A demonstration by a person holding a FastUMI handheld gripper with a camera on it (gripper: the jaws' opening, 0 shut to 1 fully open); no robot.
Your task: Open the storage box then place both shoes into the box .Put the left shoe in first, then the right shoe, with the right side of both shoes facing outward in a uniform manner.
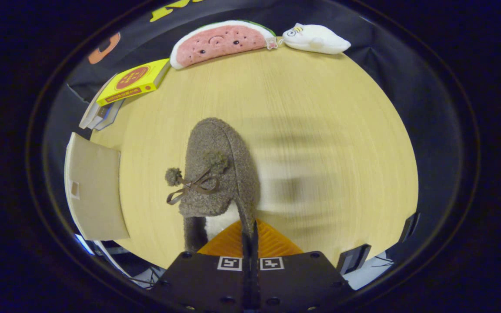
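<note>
- My gripper point(250, 237) pinches the fuzzy brown slipper point(220, 169) by its heel collar, fingers pressed together on the rim, over the middle of the round wooden table point(320, 108).
- I judge it light, soft and floppy; the collar seems the surest hold.
- The cardboard storage box point(94, 191) sits at the table's left edge.

Bright even light, motion-blurred table point(320, 130)
</note>
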